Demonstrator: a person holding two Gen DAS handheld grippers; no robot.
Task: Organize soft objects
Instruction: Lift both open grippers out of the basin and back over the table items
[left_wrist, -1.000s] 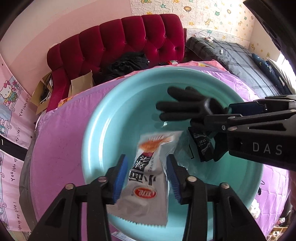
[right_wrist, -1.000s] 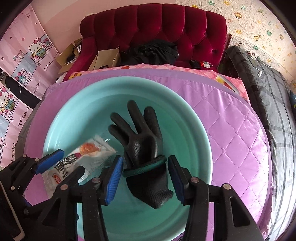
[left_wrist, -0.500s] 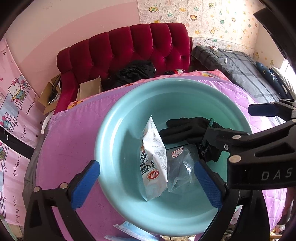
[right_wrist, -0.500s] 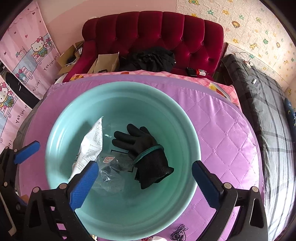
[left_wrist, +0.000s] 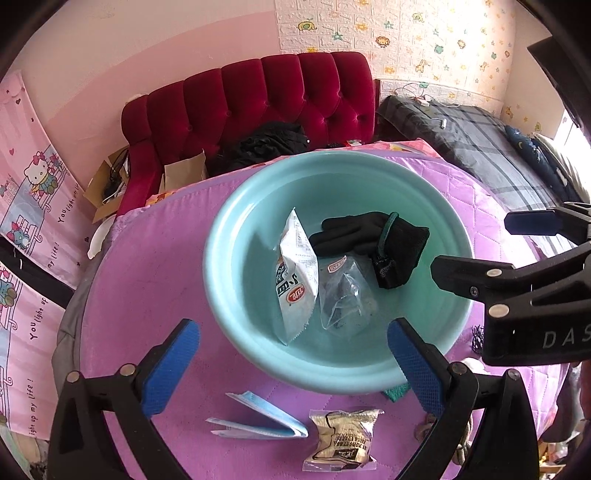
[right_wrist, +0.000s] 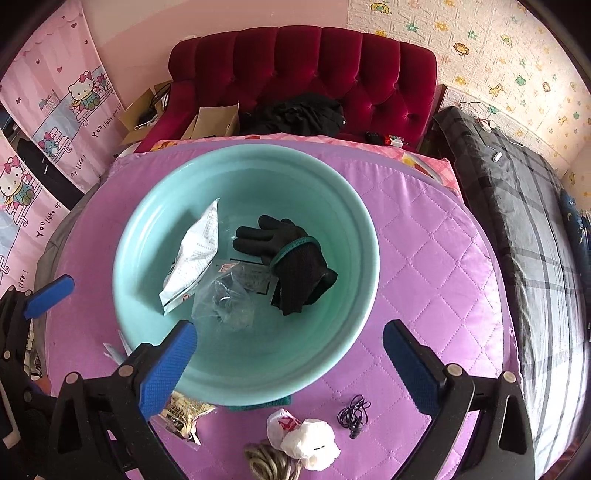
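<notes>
Quilted purple table cover (right_wrist: 436, 266) under teal basin (right_wrist: 369, 236), snack packet (left_wrist: 341, 439), earphones (right_wrist: 354, 415).

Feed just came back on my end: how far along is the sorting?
Done: black glove, white snack packet and clear bag lie in the teal basin. In hand: nothing; left gripper and right gripper are open. Left: face mask, cookie packet, white wad, cord.

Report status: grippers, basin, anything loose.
Left gripper, right gripper open, empty. Black glove, white snack packet, clear bag in teal basin. Small snack pack, earphones outside.
</notes>
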